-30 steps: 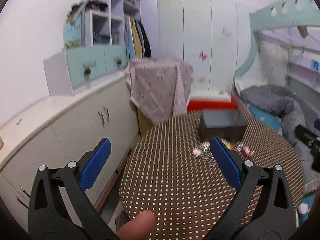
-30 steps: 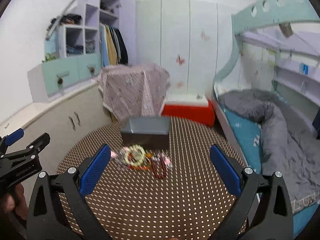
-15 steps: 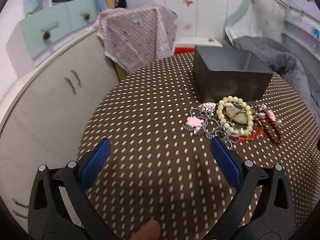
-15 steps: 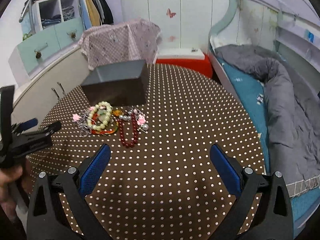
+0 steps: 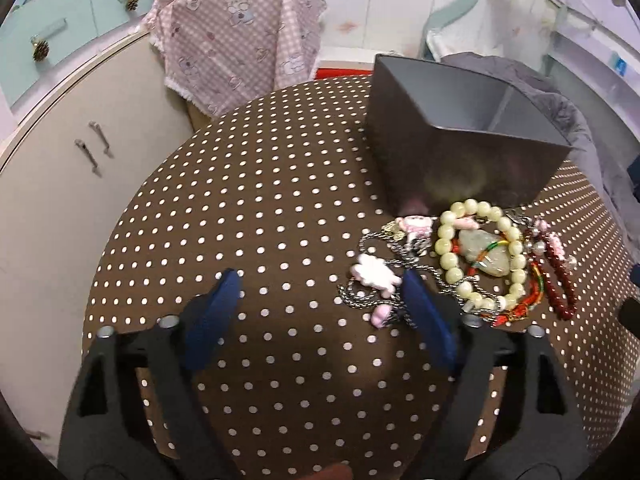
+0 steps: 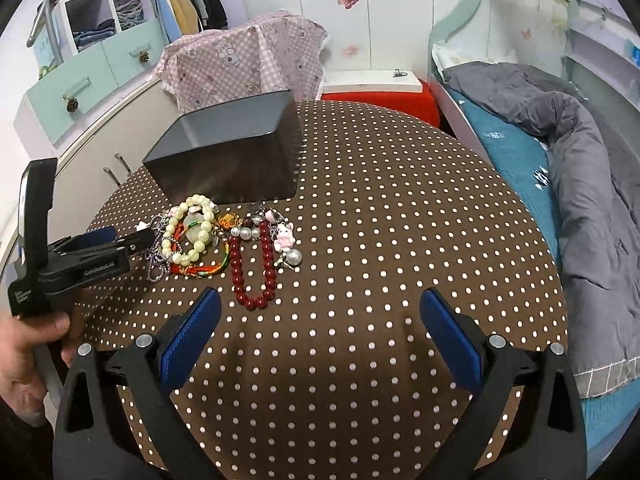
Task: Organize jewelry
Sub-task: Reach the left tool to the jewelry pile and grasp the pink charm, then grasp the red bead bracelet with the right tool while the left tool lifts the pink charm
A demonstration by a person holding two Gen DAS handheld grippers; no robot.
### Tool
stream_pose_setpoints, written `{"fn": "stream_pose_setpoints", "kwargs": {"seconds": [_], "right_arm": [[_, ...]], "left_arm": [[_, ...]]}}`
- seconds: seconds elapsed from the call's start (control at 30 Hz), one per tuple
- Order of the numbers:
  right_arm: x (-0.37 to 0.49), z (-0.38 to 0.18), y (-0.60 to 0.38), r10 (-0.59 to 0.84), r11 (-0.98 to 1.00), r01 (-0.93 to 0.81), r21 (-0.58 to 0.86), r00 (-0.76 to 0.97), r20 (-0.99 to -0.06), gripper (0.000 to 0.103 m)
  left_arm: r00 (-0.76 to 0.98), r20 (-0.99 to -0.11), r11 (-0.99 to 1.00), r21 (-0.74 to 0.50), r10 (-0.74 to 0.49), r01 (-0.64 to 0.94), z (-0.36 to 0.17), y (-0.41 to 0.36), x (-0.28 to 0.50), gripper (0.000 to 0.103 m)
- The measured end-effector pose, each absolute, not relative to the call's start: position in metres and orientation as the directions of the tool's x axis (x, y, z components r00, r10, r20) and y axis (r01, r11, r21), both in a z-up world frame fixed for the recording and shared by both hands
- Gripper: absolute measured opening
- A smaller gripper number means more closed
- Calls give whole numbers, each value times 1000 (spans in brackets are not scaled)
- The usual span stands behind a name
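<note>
The left gripper (image 5: 320,292) has just been narrowing its jaws: they stand partly open with only dotted cloth between them, nothing gripped. Its right blue pad (image 5: 426,320) sits at the left edge of the silver chain (image 5: 360,294), just below the pink charm (image 5: 376,274) at about one o'clock from the jaws. That narrowing reads as a pre-shaping for a small pick, so the first piece of jewelry is probably about to be taken, though nothing is lifted yet.

The right gripper (image 6: 320,312) hangs wide open and empty over the table (image 6: 380,240). The dark red bead bracelet (image 6: 252,272) lies at eleven o'clock from it, with the pale green bead bracelet (image 6: 192,232) further off at ten o'clock. The grey box (image 6: 224,156) stands just behind the heap, at eleven o'clock, open-topped; a divider shows inside it in the left view.

Against the frames a second ago, both cameras now look far more steeply down: wardrobe and walls have slid out of the top, the jewelry has gone from a blurred speck to a sharp, near cluster, and the left jaws, then at full spread, are visibly closer together.
</note>
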State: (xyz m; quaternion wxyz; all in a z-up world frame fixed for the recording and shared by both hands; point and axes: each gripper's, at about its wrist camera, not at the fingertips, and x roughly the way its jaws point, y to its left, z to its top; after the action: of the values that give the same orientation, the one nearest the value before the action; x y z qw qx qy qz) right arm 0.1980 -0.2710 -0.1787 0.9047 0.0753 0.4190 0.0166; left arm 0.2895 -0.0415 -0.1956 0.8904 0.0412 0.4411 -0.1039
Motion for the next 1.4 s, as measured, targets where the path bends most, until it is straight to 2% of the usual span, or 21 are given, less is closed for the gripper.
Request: {"fn": "stream_pose_setpoints", "kwargs": {"seconds": [0.03,0.23,0.3,0.63,0.7,0.93,1.4], "right_arm": [[199,-179,-271,94,988,33,151,645,-758,96],[203,-177,-269,95,988,35,154,644,-759,96],[203,-175,-269,92,988,37,152,646,-757,96],[207,-172,-266,82,990,34,136,644,-760,96],[206,-172,-266,82,990,34,135,644,-760,96],[204,-172,-267,81,990,40,139,642,-763,96],[208,-180,-264,97,992,5,127,613,-784,95]], "left_arm": [[589,-791,969,-17,-163,245,-194,-44,289,63],[582,-782,955,-56,-223,290,-192,-42,290,35],[577,-781,952,-72,-240,299,-191,-40,289,33],[585,-768,948,-92,-261,304,-194,-34,286,33],[580,-761,941,-119,-291,317,-193,-31,287,27],[596,-733,932,-148,-328,330,-188,-21,278,27],[698,-638,939,-131,-324,317,-140,12,238,27]]}}
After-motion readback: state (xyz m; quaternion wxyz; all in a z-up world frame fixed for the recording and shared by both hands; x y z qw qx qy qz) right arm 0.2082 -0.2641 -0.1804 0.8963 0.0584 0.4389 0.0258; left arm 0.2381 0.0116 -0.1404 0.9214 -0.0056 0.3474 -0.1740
